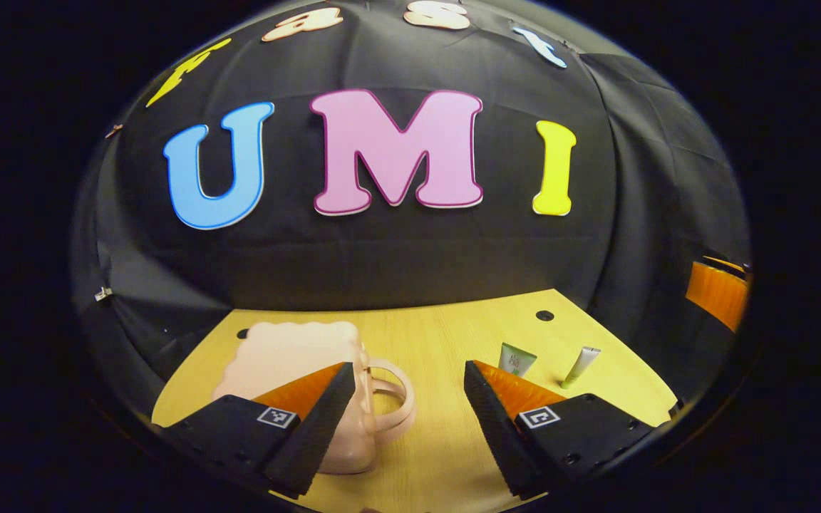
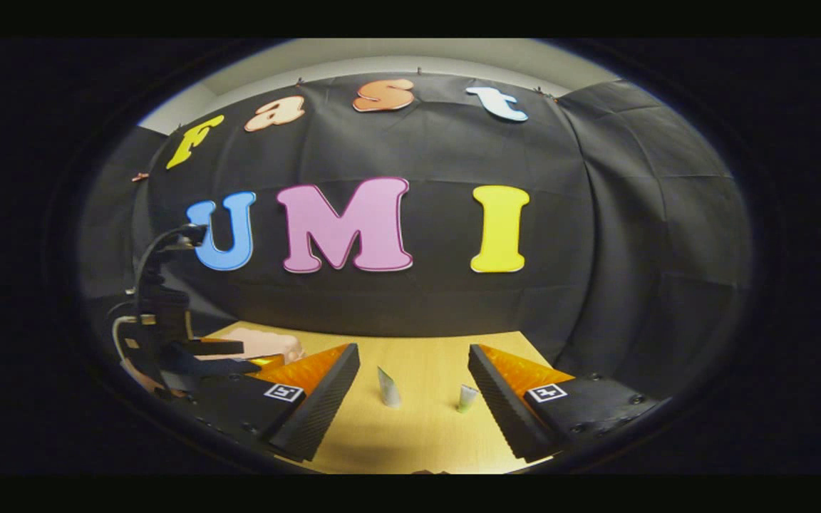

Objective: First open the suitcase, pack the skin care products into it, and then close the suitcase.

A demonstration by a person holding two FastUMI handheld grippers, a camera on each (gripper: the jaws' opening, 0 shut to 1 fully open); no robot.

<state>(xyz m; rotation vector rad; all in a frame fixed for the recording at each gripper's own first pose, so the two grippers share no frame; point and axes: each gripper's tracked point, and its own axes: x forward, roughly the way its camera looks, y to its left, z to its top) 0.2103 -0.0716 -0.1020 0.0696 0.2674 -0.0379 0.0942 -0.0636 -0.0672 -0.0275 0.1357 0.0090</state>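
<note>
Both claws, left [image 1: 405, 410] and right [image 2: 414, 395], open above bare tabletop [image 1: 439, 442]. Closed suitcase [image 1: 289, 356]: handle [image 1: 393, 399] faces the upright tubes [image 1: 517, 358].

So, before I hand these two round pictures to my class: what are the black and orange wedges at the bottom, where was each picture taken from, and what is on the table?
The wedges are the two fingers of a hand-held gripper; a person carries one in each hand, and a camera rides on each. The left gripper and the right gripper both stand open and hold nothing. On the wooden table sits a small pink suitcase with a handle, closed. To its right stand two skin care tubes, a green one and a slimmer white one. The right gripper view sees the same tubes between its fingers, and the other gripper farther off at its left edge.
</note>
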